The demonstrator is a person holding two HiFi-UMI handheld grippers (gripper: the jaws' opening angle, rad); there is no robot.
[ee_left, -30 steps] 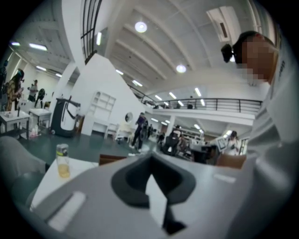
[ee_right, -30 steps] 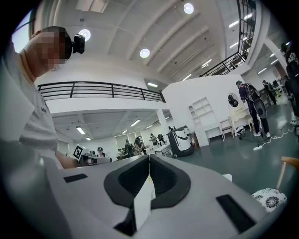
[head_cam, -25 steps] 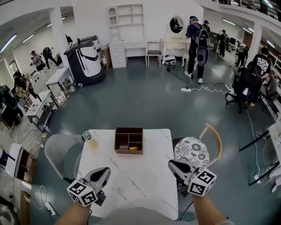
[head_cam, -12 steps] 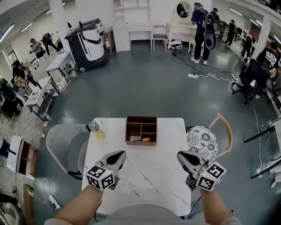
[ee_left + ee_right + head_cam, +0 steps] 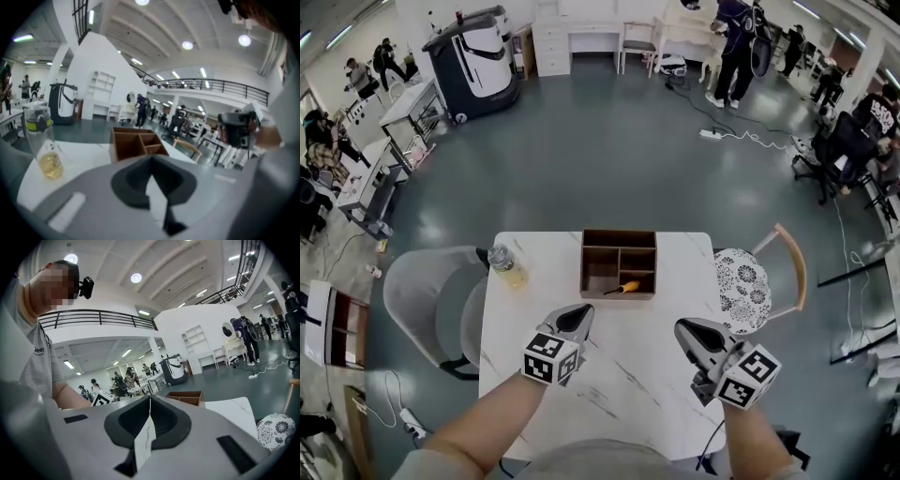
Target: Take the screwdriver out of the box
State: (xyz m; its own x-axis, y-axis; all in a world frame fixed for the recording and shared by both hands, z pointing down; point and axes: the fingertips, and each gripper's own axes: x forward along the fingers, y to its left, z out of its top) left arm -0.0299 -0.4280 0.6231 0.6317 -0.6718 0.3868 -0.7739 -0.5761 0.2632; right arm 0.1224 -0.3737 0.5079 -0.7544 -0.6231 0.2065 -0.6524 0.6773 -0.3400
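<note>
Screwdriver, orange handle, lying at the near side of the wooden box on the white table; tip hard to make out. Left gripper and right gripper: jaws closed together, empty, short of the box. Bottle label unreadable; shirt print reads "Jeep".

Orange-handled screwdriver flat in brown box's front compartment

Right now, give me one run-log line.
left gripper: shut, empty | right gripper: shut, empty | screwdriver: lying in box, untouched | box: on table, ahead of both grippers
</note>
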